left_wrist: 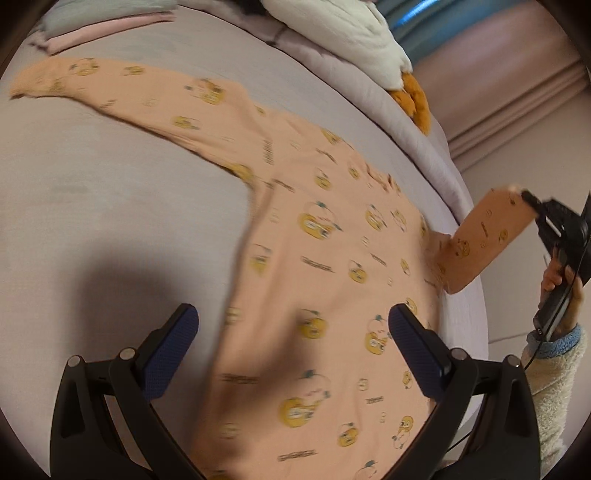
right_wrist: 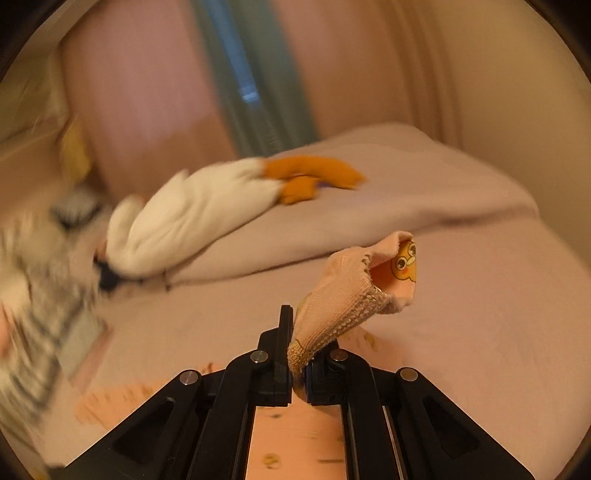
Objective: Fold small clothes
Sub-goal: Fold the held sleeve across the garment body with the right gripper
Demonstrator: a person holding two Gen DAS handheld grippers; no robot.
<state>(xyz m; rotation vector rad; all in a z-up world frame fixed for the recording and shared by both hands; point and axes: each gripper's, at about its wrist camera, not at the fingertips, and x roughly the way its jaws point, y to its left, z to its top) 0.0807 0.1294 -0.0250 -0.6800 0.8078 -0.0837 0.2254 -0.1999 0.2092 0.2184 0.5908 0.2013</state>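
A small peach long-sleeved top with yellow cartoon prints lies spread flat on the grey bed. Its far sleeve stretches out to the upper left. My left gripper is open and empty, hovering just above the top's lower body, one blue pad on each side. My right gripper is shut on the cuff of the near sleeve. It holds that sleeve lifted off the bed's right edge, as the left wrist view shows.
A white plush toy with orange feet lies on a rumpled blanket at the back of the bed, also in the right wrist view. Folded pink and grey clothes sit at the far left corner. Curtains hang behind the bed.
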